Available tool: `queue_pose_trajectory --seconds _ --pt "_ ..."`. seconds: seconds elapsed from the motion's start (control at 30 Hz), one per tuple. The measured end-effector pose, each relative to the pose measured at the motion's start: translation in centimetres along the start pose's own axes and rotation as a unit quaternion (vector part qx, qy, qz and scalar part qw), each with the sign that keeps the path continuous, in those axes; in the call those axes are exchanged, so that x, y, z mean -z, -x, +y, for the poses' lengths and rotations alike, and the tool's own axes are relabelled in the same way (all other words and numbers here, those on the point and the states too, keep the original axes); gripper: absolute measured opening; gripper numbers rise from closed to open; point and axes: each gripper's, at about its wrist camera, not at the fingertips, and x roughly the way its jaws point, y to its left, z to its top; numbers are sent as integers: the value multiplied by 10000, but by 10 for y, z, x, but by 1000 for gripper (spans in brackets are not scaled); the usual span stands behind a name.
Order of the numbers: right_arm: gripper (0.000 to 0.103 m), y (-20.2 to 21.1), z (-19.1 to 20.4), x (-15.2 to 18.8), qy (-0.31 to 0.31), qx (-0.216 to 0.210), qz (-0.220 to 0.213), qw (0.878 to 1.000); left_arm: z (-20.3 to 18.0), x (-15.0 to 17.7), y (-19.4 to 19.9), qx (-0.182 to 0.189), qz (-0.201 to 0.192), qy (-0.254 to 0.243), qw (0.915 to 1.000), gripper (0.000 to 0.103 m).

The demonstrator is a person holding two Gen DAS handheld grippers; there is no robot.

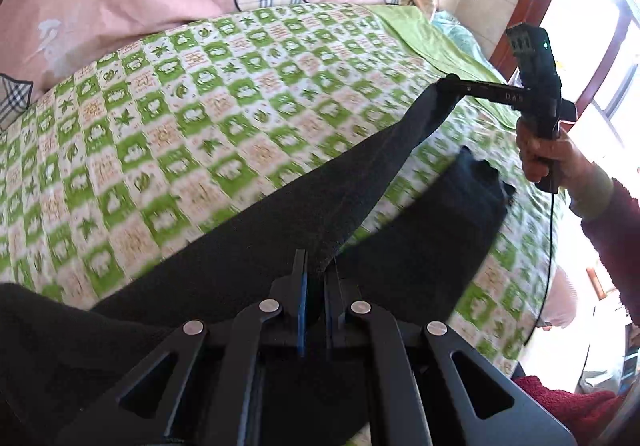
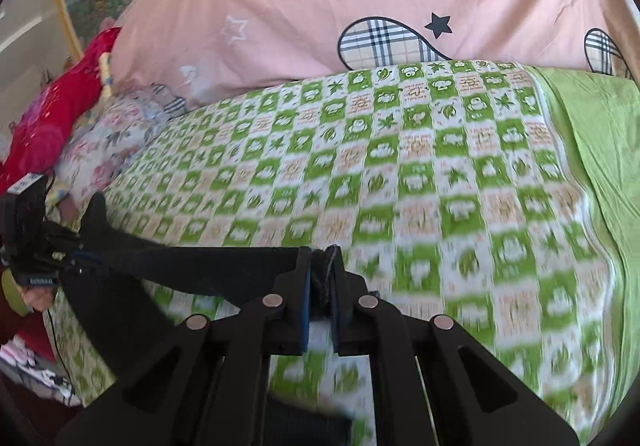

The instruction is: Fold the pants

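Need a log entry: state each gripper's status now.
Left gripper: shut on the black pants.
Right gripper: shut on the pants' far end.

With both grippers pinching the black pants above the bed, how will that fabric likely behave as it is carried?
Probably floppy: the black pants sag between the left gripper and right gripper. Likely light, since small pinches lift them. One loose leg end dangles, so it may swing or drag on the green checked blanket.

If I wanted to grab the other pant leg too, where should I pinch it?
Probably at the free leg's cuff end, coming from above. It lies flat on the checked blanket, apart from the lifted leg, so its edge shows clearly.
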Motion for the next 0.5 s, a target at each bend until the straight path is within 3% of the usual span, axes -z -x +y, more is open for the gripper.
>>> queue_pose_trajectory --seconds 0.5 --pt "8 55 23 68 390 130 -35 9991 -48 53 13 163 -42 -82 9998 4"
